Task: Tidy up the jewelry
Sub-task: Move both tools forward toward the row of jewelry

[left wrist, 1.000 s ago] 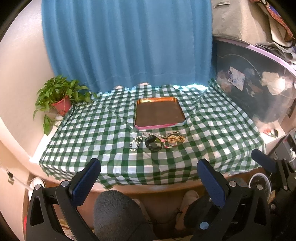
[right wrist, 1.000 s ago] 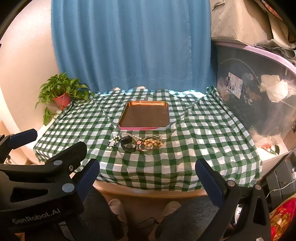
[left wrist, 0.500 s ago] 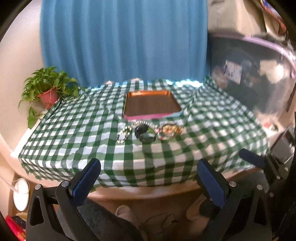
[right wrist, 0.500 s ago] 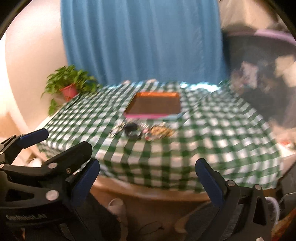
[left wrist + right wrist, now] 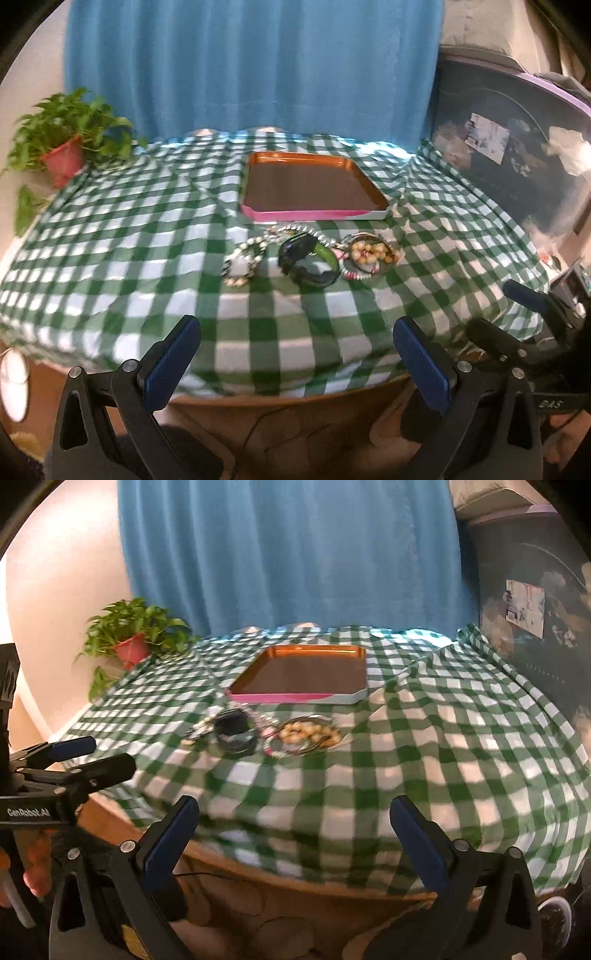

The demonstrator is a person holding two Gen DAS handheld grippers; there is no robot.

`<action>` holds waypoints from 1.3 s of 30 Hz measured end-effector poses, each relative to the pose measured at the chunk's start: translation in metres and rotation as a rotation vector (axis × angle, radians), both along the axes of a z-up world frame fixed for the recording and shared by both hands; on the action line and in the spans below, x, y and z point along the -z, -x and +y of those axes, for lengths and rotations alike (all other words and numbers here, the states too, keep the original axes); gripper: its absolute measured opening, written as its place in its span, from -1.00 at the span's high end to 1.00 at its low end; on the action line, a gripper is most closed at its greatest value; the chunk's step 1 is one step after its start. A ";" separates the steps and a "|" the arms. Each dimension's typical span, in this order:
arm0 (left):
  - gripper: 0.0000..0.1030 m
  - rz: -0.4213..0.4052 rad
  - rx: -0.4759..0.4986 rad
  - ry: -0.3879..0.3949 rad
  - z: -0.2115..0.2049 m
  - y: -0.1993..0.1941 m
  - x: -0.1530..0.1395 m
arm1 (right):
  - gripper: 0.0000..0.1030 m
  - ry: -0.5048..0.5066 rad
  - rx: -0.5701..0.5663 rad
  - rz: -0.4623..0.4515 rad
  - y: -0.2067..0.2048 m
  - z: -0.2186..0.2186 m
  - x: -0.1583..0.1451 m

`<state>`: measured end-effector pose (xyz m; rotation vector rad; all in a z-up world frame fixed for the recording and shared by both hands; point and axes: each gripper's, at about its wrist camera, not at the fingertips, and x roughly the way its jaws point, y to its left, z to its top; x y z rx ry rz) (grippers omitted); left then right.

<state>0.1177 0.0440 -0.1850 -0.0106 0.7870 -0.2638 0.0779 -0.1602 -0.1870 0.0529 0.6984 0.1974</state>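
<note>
Both the left tool (image 5: 295, 354) and right tool (image 5: 293, 830) gape wide, empty; ahead, tangled beaded bracelets (image 5: 310, 258) lie just before the copper-lined rectangular tray (image 5: 314, 184) on the green-checked counter (image 5: 147, 240).

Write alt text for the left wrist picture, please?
A tangle of beaded bracelets and a dark bangle lies on a green-checked tablecloth before an empty copper-coloured rectangular tray. The open left hand-held gripper hovers at the table's near edge.

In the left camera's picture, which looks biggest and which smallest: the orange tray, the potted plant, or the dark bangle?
1. Orange tray: clearly the largest.
2. Potted plant: its leaves spread nearly as wide, but it stands at the far edge, so its true size is unsure.
3. Dark bangle: the smallest, though nearest the camera.
</note>
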 end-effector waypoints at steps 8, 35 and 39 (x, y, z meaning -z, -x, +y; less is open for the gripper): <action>-0.17 0.065 0.075 0.084 -0.007 -0.066 0.023 | -0.37 -0.069 0.018 0.046 -0.068 -0.002 0.022; 1.00 0.134 0.109 0.365 0.024 -0.108 0.065 | 1.00 -0.103 0.019 0.093 -0.100 0.012 0.056; 1.00 0.150 0.143 0.358 0.022 -0.095 0.062 | 1.00 -0.066 0.014 0.091 -0.084 0.015 0.053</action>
